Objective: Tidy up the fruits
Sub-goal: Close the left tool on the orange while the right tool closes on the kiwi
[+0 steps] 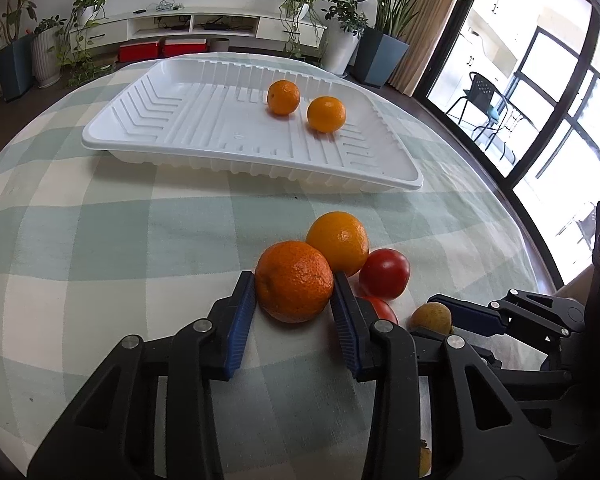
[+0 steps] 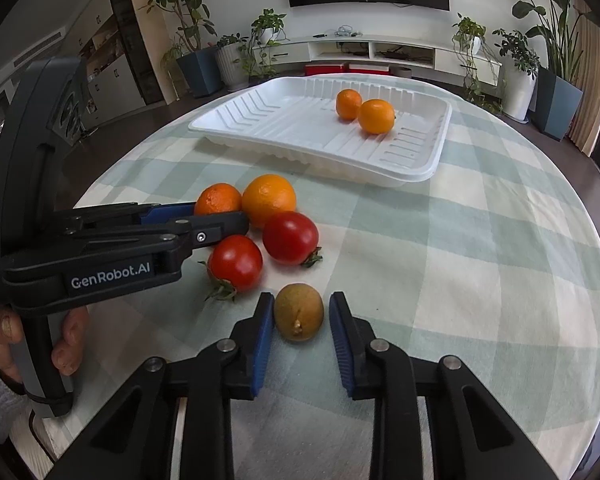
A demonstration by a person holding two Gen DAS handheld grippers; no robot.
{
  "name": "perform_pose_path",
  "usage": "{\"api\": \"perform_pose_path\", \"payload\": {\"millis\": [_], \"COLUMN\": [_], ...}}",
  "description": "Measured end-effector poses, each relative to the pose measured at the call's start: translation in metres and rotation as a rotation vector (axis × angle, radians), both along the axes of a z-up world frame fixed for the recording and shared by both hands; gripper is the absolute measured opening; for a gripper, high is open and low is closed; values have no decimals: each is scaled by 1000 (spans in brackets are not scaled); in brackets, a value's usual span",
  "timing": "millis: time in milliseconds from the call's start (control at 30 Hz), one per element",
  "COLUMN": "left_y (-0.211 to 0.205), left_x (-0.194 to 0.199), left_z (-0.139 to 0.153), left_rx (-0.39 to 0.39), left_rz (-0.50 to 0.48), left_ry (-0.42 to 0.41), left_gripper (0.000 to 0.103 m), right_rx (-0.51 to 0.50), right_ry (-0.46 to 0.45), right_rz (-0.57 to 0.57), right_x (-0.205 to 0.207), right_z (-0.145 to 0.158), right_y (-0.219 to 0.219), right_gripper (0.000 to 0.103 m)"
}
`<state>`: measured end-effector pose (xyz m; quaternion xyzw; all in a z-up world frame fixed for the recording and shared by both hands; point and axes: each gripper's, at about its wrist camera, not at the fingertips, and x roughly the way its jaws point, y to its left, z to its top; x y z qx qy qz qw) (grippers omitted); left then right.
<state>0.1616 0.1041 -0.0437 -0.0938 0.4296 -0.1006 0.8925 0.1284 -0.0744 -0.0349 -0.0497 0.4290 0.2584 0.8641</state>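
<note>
A rough-skinned orange (image 1: pixel 294 280) lies on the checked cloth between the fingers of my left gripper (image 1: pixel 294 286); both pads touch its sides. It also shows in the right wrist view (image 2: pixel 217 199). A smoother orange (image 1: pixel 338 242) touches it behind. Two red tomatoes (image 2: pixel 290 238) (image 2: pixel 236 262) lie beside them. A brown kiwi (image 2: pixel 299 312) sits between the fingers of my right gripper (image 2: pixel 298 312), with small gaps on both sides. The white tray (image 1: pixel 148 136) farther back holds two oranges (image 1: pixel 283 97) (image 1: pixel 326 114).
The round table carries a green-and-white checked cloth (image 2: pixel 480 240). The left gripper's body (image 2: pixel 100 248) and the hand holding it reach in from the left in the right wrist view. Plants, a TV unit and windows stand beyond the table.
</note>
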Motion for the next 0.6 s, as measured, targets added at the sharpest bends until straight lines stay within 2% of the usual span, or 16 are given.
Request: {"api": "perform_pose_path", "payload": {"millis": [267, 600], "left_y": [3, 9], "left_x": [1, -1], "left_z": [0, 1], "left_rx": [-28, -50], "left_rz": [1, 3], "left_ry": [1, 8], "left_gripper": [35, 35], "right_rx": [12, 83], "right_ry": [6, 42], "right_rz": [-4, -16], "right_x": [2, 6], "right_z": [0, 2], "right_y": [-5, -13], "right_gripper": [27, 27]}}
